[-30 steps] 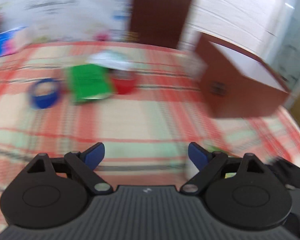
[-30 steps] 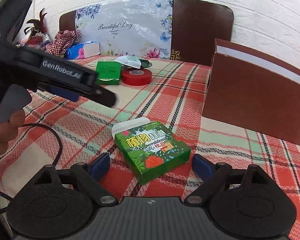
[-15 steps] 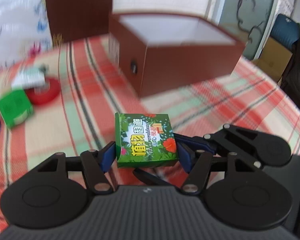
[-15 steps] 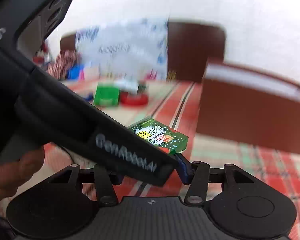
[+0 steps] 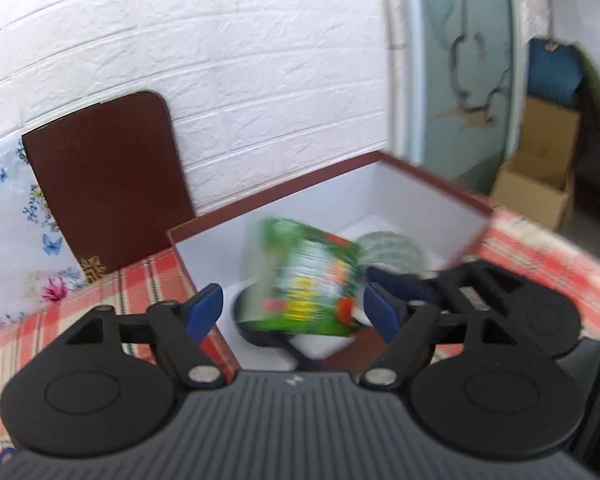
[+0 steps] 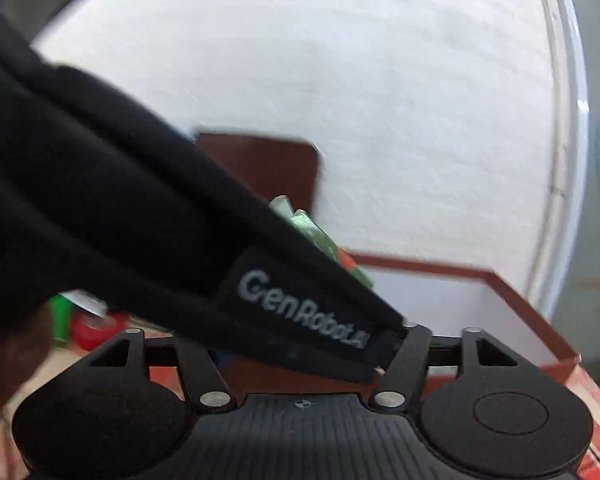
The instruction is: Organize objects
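A green printed carton [image 5: 306, 280], blurred by motion, hangs between my left gripper's [image 5: 292, 310] spread blue fingertips [image 5: 204, 308] without touching them, above the open brown box [image 5: 476, 206] with a white inside. A black roll and a clear tape roll [image 5: 388, 250] lie in the box. In the right wrist view the carton [image 6: 320, 240] peeks from behind the left gripper's black body, which hides my right gripper's fingertips. The right gripper's linkage stands narrow under the carton; a grip is not visible.
A red-checked tablecloth [image 5: 80, 312] covers the table. A brown board [image 5: 104, 184] leans on the white brick wall. A red tape roll [image 6: 96, 328] and a green carton [image 6: 60, 316] lie at the left. Cardboard boxes [image 5: 536, 184] stand on the floor at right.
The carton was carried from above the cloth to over the open box. My left gripper's fingers have spread away from it. Both views have swung up towards the wall.
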Demonstrator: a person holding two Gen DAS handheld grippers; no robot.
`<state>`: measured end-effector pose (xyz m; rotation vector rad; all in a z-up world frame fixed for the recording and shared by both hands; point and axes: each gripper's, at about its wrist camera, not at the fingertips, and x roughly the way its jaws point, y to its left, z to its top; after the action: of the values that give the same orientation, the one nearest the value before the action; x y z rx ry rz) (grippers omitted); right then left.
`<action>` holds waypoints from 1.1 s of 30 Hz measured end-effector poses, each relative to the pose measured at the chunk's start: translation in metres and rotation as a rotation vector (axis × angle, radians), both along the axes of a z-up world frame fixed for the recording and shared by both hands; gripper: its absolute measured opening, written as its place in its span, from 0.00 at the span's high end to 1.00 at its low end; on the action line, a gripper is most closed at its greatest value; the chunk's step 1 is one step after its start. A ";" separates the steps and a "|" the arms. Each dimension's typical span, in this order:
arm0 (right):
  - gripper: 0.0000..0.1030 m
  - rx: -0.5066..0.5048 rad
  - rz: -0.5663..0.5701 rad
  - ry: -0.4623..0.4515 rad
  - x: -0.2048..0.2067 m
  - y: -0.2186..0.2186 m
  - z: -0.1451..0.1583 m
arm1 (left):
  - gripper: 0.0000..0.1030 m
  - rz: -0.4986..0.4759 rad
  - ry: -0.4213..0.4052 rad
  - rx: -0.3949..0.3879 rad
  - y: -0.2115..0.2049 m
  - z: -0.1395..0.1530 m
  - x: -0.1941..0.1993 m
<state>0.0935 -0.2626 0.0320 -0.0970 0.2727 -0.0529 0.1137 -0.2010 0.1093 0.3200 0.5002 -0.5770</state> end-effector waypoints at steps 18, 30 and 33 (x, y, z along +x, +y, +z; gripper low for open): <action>0.33 0.025 0.176 0.078 -0.069 0.055 -0.045 | 0.23 0.209 0.155 -0.119 0.117 -0.044 -0.034; 0.39 -0.074 0.416 0.288 -0.054 0.121 -0.055 | 0.21 0.670 0.165 -0.040 0.278 -0.108 -0.020; 0.39 -0.045 0.441 0.314 -0.042 0.137 -0.056 | 0.07 0.723 0.132 -0.112 0.304 -0.116 -0.013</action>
<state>0.0514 -0.1256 -0.0242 -0.2088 0.5580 0.3971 0.1011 0.1028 -0.0071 -0.0187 0.6624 0.0795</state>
